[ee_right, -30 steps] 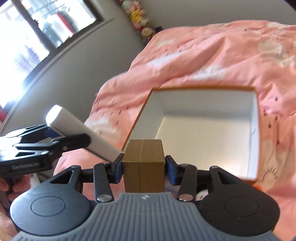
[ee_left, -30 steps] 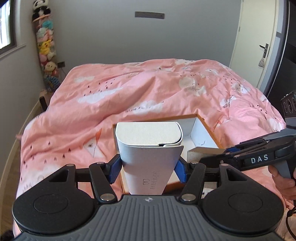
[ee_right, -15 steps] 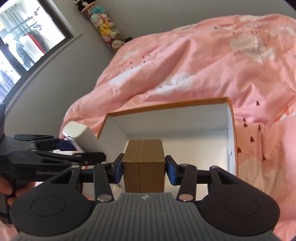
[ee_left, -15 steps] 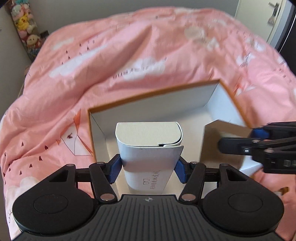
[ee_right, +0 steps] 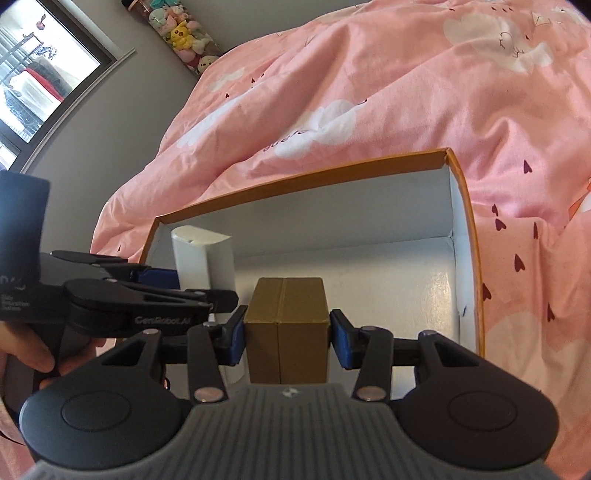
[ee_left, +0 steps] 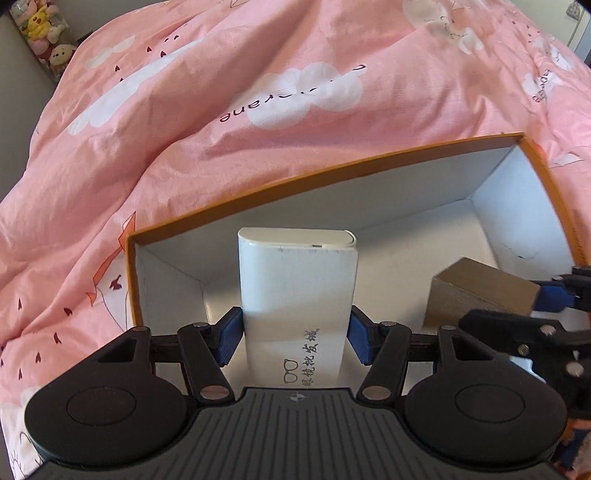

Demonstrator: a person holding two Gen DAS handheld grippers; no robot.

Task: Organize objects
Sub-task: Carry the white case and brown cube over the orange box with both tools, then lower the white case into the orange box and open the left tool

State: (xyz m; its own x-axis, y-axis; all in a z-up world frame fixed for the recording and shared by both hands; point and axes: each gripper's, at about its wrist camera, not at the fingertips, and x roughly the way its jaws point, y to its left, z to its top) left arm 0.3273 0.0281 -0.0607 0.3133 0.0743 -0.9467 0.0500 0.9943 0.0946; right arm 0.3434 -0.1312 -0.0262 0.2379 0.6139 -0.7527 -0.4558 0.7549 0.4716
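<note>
Two hand-held grippers are holding a case and a small box inside an open storage box on a bed.

The left gripper (ee_left: pixel 294 334) is clamping its blue pads (ee_left: pixel 229 334) on a white, rounded hard glasses case (ee_left: pixel 297 291) printed with a spectacles symbol, its far end sitting within the left part of the orange-edged, white-lined cardboard box (ee_left: pixel 332 168). The right gripper (ee_right: pixel 287 334) is gripping a small golden-brown cardboard box (ee_right: pixel 286 314) between its pads, inside the same storage box and to the right of the case. The storage box is resting on a pink cloud-patterned duvet (ee_left: pixel 221 74). A hand (ee_right: pixel 27 354) is holding the left gripper's handle. Plush toys (ee_right: pixel 181 29) are stacked in the room's corner.
</note>
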